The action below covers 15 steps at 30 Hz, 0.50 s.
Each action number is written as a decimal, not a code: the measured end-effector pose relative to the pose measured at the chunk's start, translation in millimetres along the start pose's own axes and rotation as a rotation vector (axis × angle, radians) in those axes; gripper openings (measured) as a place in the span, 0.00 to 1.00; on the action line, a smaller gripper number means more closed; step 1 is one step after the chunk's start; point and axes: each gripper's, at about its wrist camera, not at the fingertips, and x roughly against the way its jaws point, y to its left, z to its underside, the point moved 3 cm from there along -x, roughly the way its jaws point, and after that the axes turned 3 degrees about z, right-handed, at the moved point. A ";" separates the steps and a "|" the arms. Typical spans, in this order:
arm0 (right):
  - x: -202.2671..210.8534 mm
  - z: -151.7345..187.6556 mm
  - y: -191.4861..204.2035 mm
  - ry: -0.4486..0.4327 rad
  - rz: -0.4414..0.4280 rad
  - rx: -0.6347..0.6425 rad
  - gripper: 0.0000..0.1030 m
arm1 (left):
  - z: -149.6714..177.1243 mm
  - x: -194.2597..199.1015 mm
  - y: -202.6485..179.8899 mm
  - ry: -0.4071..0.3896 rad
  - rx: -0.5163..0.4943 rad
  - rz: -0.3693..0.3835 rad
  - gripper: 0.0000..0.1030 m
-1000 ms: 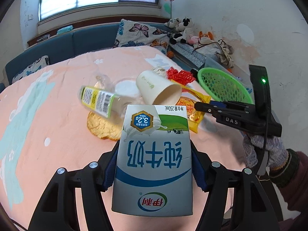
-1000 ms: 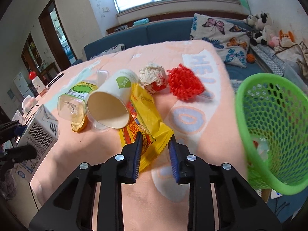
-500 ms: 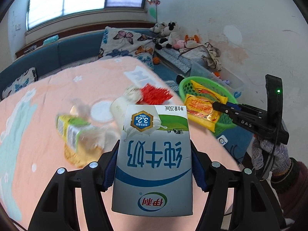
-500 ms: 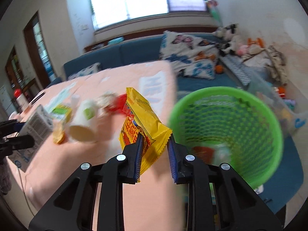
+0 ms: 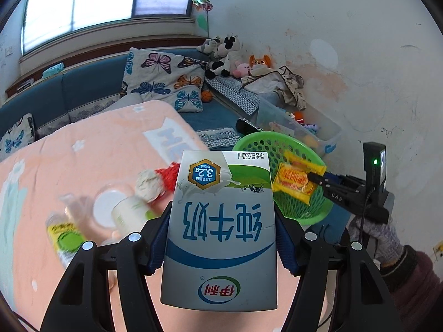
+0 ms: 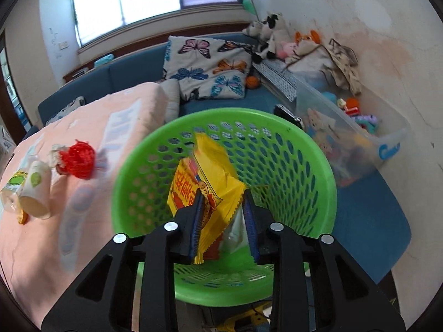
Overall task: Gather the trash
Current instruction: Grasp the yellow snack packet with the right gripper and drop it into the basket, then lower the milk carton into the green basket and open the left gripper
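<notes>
Snack wrapper (image 6: pixel 206 177), yellow, hangs over the mouth of the green basket (image 6: pixel 326 166), beside the table (image 6: pixel 91 193). Right gripper (image 6: pixel 223 215): jaws parted partway, left pad against the wrapper's lower end, right pad seemingly clear; grip uncertain. Long axis runs along the fingers, free end pointing into the basket. Judgement: open fully only while centred over the opening, so it clears the rim. Left gripper (image 5: pixel 221 238): jaws clamped on the milk carton (image 5: pixel 221 229), upright, label inverted, queued next.
</notes>
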 end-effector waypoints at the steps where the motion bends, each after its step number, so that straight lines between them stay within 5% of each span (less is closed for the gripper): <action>1: -2.6 1.2 -3.1 0.004 0.006 -0.004 0.35 | -3.3 -4.0 -3.0 0.005 -0.002 0.002 0.61; 3: -5.6 2.9 -7.2 0.004 0.006 -0.014 0.52 | -10.8 -14.9 -11.3 0.017 -0.012 0.008 0.61; 15: 24.5 13.8 -29.2 -0.046 0.005 -0.051 0.66 | -39.2 -75.6 -57.2 0.084 -0.069 0.068 0.62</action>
